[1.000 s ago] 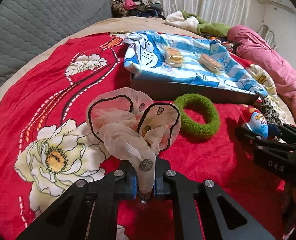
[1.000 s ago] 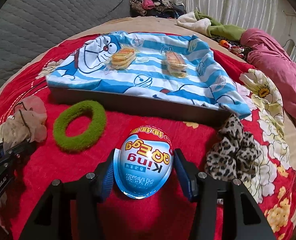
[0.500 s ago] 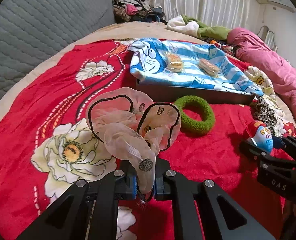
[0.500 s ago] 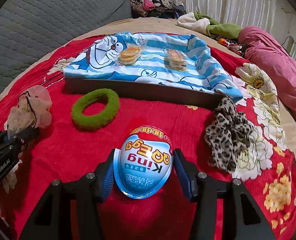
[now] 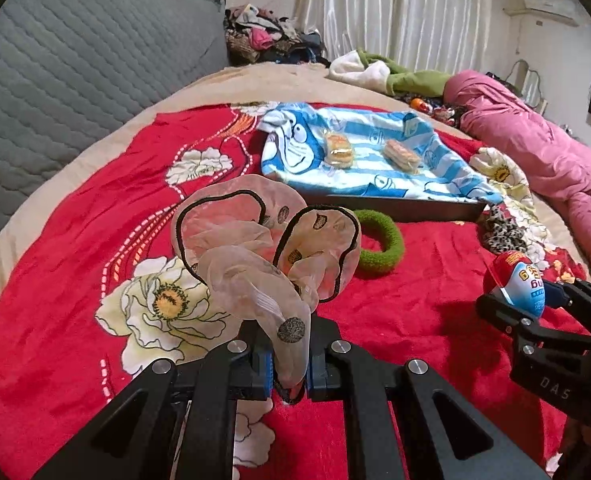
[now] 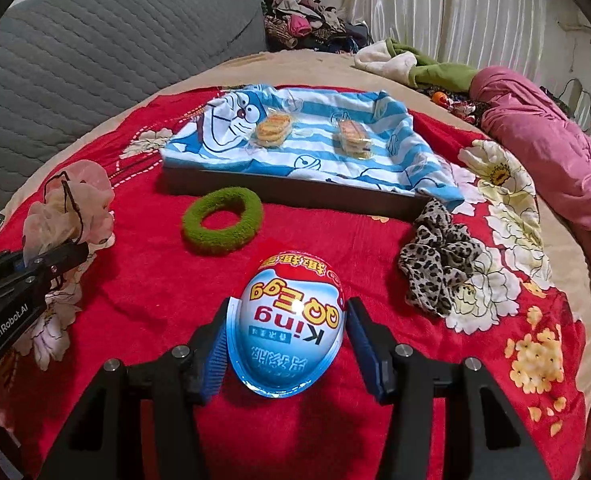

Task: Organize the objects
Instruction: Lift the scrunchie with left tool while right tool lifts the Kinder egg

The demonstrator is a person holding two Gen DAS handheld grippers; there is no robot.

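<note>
**Both tongs loaded, mid-carry above the bed**

Left tongs (image 5: 288, 364) pinched narrow on a sheer peach organza scrunchie (image 5: 263, 252), fabric bunched between the blue pads, ruffles standing up in front of the camera. Right tongs (image 6: 289, 344) clamped on a blue-and-red surprise egg (image 6: 291, 320), pads against both flanks, label upside down in the right wrist view. Both held above the red floral blanket (image 5: 415, 320), not resting on it as far as visible.

Ahead: dark tray (image 6: 295, 192) lined with a blue striped Doraemon cloth (image 6: 315, 148), two wrapped snack cakes (image 6: 273, 130) (image 6: 353, 138) already on it. Green fuzzy scrunchie (image 6: 221, 226) just in front of the tray wall, leopard scrunchie (image 6: 439, 256) near its right corner, both loose on the blanket.

Step in hand, judged: transport of the two grasped items, likely toward sorted spots; egg probably to the tray with the snacks, scrunchie destination unclear. Next move calls for lifting over the tray wall, setting down clear of the cakes, then opening.
</note>
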